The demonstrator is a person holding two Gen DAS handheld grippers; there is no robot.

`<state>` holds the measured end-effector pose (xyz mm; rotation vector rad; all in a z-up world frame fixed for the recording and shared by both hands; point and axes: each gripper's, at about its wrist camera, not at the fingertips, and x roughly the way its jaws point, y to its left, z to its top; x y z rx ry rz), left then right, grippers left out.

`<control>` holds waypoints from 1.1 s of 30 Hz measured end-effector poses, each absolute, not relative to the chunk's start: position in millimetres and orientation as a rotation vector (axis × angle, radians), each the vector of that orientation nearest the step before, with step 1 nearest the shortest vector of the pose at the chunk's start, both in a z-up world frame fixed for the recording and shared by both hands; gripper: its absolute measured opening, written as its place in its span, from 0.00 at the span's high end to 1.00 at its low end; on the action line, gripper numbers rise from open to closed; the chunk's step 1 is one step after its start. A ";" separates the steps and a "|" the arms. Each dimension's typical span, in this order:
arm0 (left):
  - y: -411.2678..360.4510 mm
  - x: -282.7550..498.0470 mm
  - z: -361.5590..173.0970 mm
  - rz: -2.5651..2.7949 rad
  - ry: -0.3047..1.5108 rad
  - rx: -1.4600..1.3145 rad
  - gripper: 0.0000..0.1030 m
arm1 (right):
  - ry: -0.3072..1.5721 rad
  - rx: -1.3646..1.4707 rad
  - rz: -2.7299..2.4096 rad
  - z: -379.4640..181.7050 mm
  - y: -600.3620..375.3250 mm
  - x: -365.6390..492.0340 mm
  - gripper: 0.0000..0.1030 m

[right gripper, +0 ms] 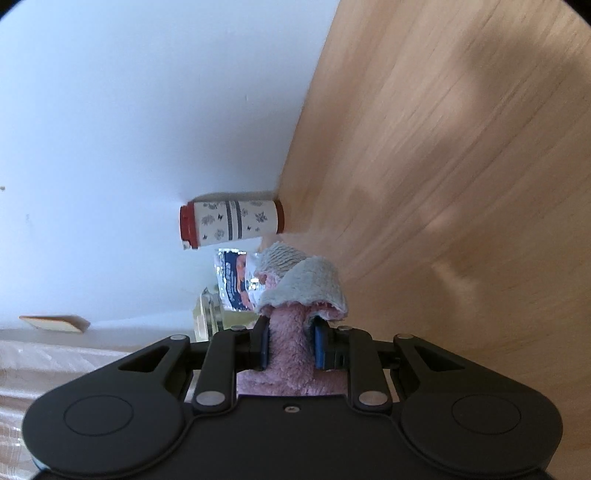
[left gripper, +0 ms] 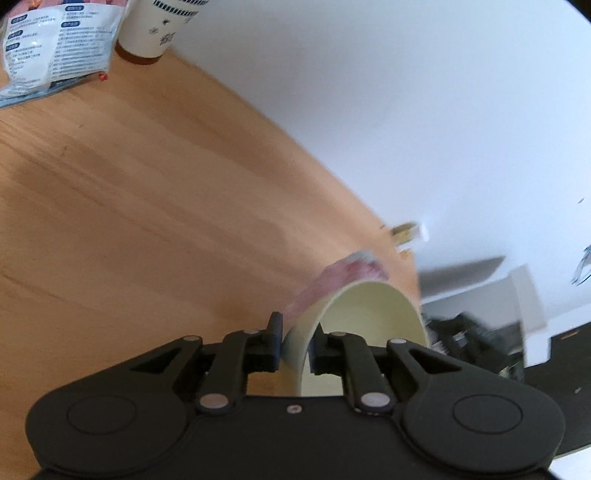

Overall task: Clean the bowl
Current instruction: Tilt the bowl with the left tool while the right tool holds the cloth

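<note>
The left gripper (left gripper: 297,345) pinches the pale bowl (left gripper: 369,325) by its rim above the wooden worktop (left gripper: 147,203); the right gripper (right gripper: 290,347) clamps a pink-and-grey cloth (right gripper: 295,295)

One pale bowl (left gripper: 369,332) at five o'clock, one pink-and-grey cloth (right gripper: 295,295), one printed cup (left gripper: 159,26) at eleven o'clock, one foil packet (left gripper: 55,44) beside it, on one wooden table (left gripper: 147,203).

The desk (left gripper: 147,203) is pale wood with a smooth, matt grain. The bowl (left gripper: 369,325) looks smooth, cream and faintly glossy. The cloth (right gripper: 295,295) is fluffy terry, pink and grey. Both tools are matt black plastic.
</note>
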<state>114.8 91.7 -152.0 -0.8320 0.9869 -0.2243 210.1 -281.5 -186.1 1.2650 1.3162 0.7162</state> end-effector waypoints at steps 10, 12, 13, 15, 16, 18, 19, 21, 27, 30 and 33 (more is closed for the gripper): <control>95.6 99.2 -157.6 -0.194 0.966 -0.930 0.87 | 1.246 1.236 0.710 -160.6 -294.6 202.1 0.76; 92.3 97.2 -158.6 -0.175 0.965 -0.950 0.86 | 1.217 1.207 0.727 -153.7 -295.1 201.0 0.76; 92.3 96.2 -159.7 -0.167 0.965 -0.959 0.86 | 1.215 1.214 0.715 -156.8 -296.8 198.7 0.76; 93.3 93.8 -163.3 -0.157 0.966 -0.981 0.86 | 1.235 1.246 0.667 -169.2 -300.3 193.7 0.76; 93.9 92.8 -165.1 -0.152 0.967 -0.992 0.86 | 1.241 1.256 0.649 -174.1 -301.6 191.8 0.76; 95.5 93.8 -166.7 -0.144 0.969 -0.999 0.86 | 1.261 1.279 0.614 -185.7 -304.2 187.0 0.76; 96.1 94.8 -166.7 -0.139 0.968 -0.997 0.86 | 1.269 1.288 0.608 -189.7 -305.7 184.9 0.76; 97.0 95.6 -165.2 -0.134 0.959 -0.993 0.86 | 1.267 1.253 0.625 -187.0 -308.4 184.3 0.76; 98.1 97.6 -158.4 -0.140 0.914 -0.994 0.86 | 1.207 1.204 0.731 -162.8 -313.5 190.0 0.76; 99.1 97.5 -157.1 -0.136 0.905 -1.008 0.86 | 1.230 1.226 0.668 -170.1 -313.1 187.7 0.76; 101.7 97.3 -156.1 -0.135 0.897 -1.024 0.86 | 1.265 1.236 0.616 -181.2 -310.3 180.2 0.76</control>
